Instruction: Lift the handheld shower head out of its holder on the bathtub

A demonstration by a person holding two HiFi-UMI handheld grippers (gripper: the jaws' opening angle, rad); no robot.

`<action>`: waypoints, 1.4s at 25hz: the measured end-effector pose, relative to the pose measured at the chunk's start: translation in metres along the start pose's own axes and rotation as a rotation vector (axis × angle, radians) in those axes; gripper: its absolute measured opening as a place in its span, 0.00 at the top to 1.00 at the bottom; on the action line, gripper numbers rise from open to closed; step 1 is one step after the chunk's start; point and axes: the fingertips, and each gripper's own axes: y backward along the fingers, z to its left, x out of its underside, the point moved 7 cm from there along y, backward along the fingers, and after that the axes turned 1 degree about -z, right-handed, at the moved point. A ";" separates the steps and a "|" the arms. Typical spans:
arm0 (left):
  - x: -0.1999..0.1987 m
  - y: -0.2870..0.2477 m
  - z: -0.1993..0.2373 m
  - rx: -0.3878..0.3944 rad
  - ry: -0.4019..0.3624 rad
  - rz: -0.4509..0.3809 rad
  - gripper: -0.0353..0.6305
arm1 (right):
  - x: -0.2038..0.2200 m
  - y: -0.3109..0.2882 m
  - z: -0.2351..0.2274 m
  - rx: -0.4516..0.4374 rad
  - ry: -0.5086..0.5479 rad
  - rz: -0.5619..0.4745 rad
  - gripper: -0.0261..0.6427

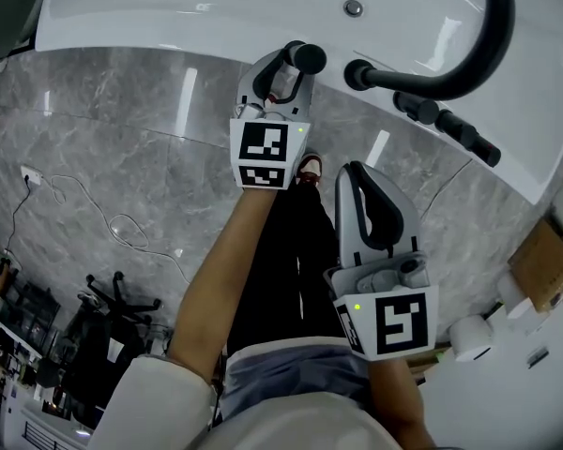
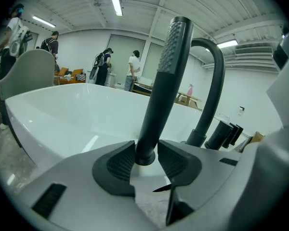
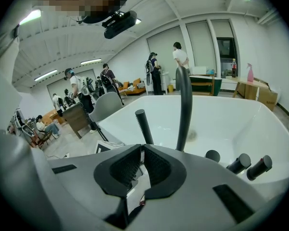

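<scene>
Along the upper edge of the head view runs a white bathtub point(image 1: 169, 7), set on a grey marble floor point(image 1: 103, 148) with a thin white cable point(image 1: 122, 225) lying loose on it. Beyond the tub is a bright hall with strip lights and several people point(image 2: 133, 67) standing far off. A black arched spout point(image 1: 493, 36) and black knobs point(image 1: 446, 120) sit on the tub rim. The bare left forearm point(image 1: 225, 270) reaches forward to the rim. There the left gripper point(image 2: 146, 150) has its jaws spread wide either side of the upright black shower head point(image 2: 164, 81), low on its handle and without squeezing it. The right gripper point(image 3: 142, 147) hangs back over the floor, jaws drawn nearly together and empty. Each gripper's cube point(image 1: 263, 153) bears black-and-white square markers.
</scene>
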 end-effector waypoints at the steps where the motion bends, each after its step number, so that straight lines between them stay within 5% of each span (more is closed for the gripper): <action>1: 0.000 0.000 0.000 -0.004 -0.001 -0.001 0.74 | 0.000 0.000 0.000 0.001 0.000 0.002 0.93; 13: -0.005 -0.001 -0.003 -0.024 -0.090 -0.032 0.74 | 0.005 -0.001 0.001 0.004 0.001 0.021 0.93; 35: -0.038 0.023 -0.012 -0.057 -0.023 -0.017 0.76 | -0.013 0.019 -0.001 0.012 0.026 0.032 0.93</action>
